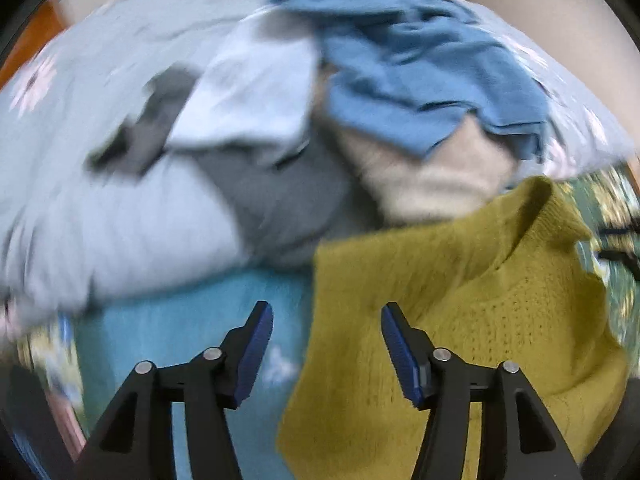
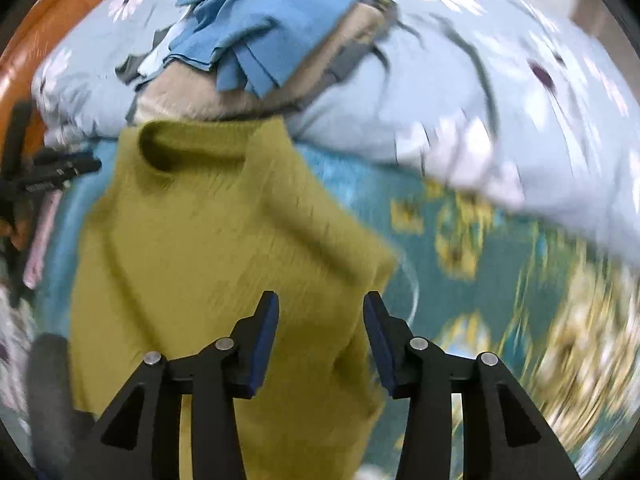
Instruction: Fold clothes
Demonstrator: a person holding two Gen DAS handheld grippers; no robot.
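1. Mustard-yellow knit is what I see under both cameras: the sweater [image 2: 208, 240] lies flat on the bed, collar toward the pile of clothes, body running back toward me.
2. My left tool [image 1: 326, 350] hangs with its blue pads apart and nothing between them; under it are the sweater's left edge and the teal bedsheet [image 1: 192, 320].
3. My right tool [image 2: 320, 340] also stands with its pads apart and gripping nothing, above the sweater's right edge, where the knit meets the teal sheet with its yellow flower print [image 2: 480, 260].
4. Beyond the collar, a heap of clothes sits on the pale blue flowered duvet [image 2: 460, 92]: a blue garment [image 2: 272, 20] on top, a beige one [image 2: 188, 96] below it, with grey and light blue pieces [image 1: 248, 92] beside them in the left view.
5. At the left edge of the right view I can see the other black tool [image 2: 48, 176] with a small white marking on it; the blur keeps me from reading it.
6. An orange-brown wooden bed frame [image 2: 24, 48] curves around the far corner of the bed.
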